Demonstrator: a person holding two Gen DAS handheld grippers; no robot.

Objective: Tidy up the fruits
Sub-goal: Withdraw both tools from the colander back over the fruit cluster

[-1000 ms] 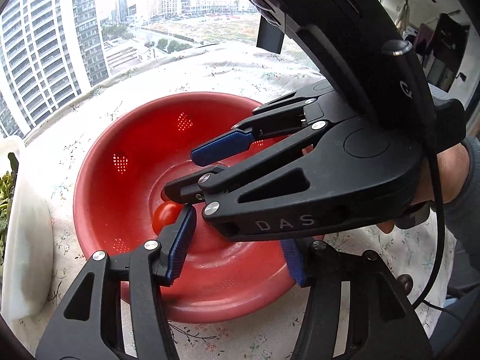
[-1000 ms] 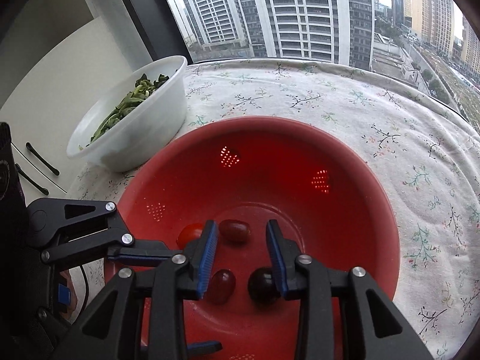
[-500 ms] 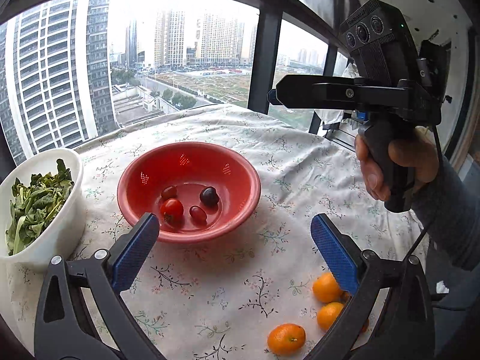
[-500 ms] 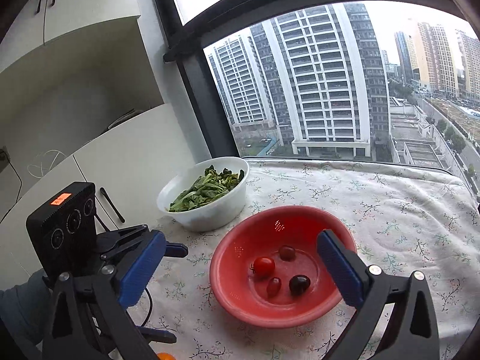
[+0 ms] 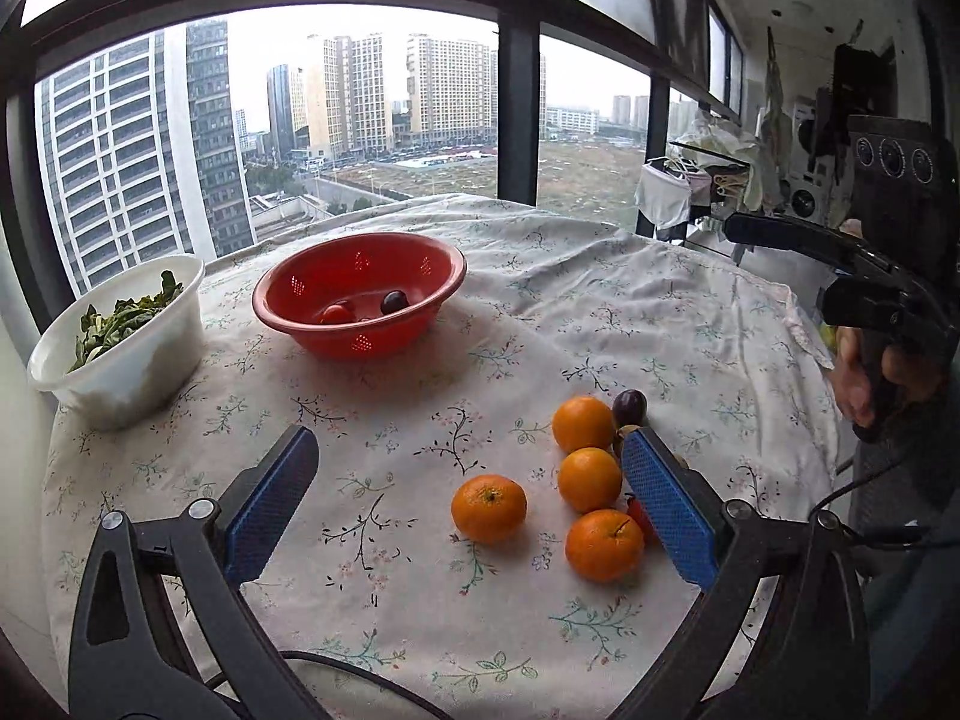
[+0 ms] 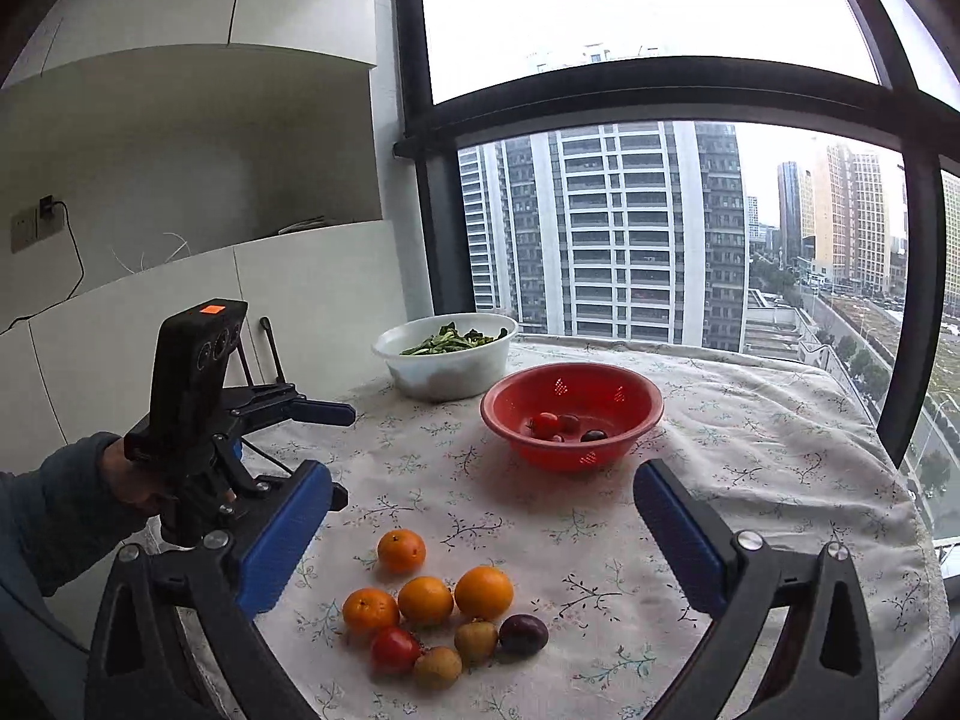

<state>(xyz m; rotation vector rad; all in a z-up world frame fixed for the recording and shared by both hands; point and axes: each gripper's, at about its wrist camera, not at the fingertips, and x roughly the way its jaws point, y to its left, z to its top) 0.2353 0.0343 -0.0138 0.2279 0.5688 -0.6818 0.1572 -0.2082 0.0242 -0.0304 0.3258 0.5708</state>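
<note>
**Both claws empty, loose fruit waiting**

Your left claw (image 5: 468, 516) and right claw (image 6: 480, 531) gape wide, gripping nothing. Pick one small fruit (image 6: 523, 633) from the cluster's edge, possibly a plum, then carry it to the red colander (image 6: 571, 414) across the desk (image 6: 780, 450).

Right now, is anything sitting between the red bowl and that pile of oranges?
No. In the right wrist view, only bare flowered tablecloth lies between the red bowl and the oranges.

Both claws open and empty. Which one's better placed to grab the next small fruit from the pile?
Right, probably. In its view the cherry tomato and dark plum lie unobstructed between the right claw fingers. From the left claw, oranges and its own finger block them.
</note>
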